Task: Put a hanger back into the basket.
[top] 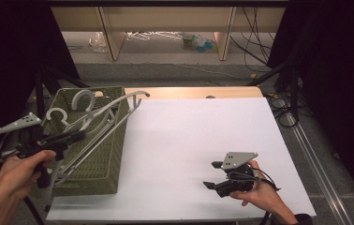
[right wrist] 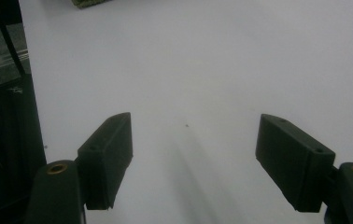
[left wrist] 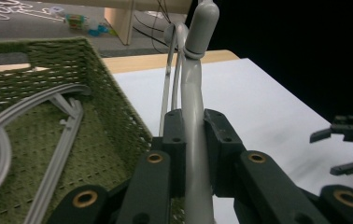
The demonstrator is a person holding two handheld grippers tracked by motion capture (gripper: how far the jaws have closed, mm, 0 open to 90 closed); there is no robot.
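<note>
A green woven basket (top: 112, 157) stands at the left edge of the white table (top: 189, 131) and holds several grey plastic hangers (top: 57, 114). My left gripper (top: 78, 136) is shut on one grey hanger (top: 119, 104), which slants up and out over the basket's far right corner. In the left gripper view the jaws (left wrist: 194, 120) clamp the hanger's arm (left wrist: 194, 154), and its hook end (left wrist: 202, 23) points away above the basket (left wrist: 104, 88). My right gripper (top: 211, 175) hovers open near the table's front right with nothing between its jaws (right wrist: 193, 158).
A wooden strip (top: 194, 92) edges the table's far side. Beyond it are shelf legs (top: 111, 37), loose hangers and bottles on the floor (top: 196, 41), and cables (top: 254, 47). Black stands (top: 39, 89) rise to the left and right of the table.
</note>
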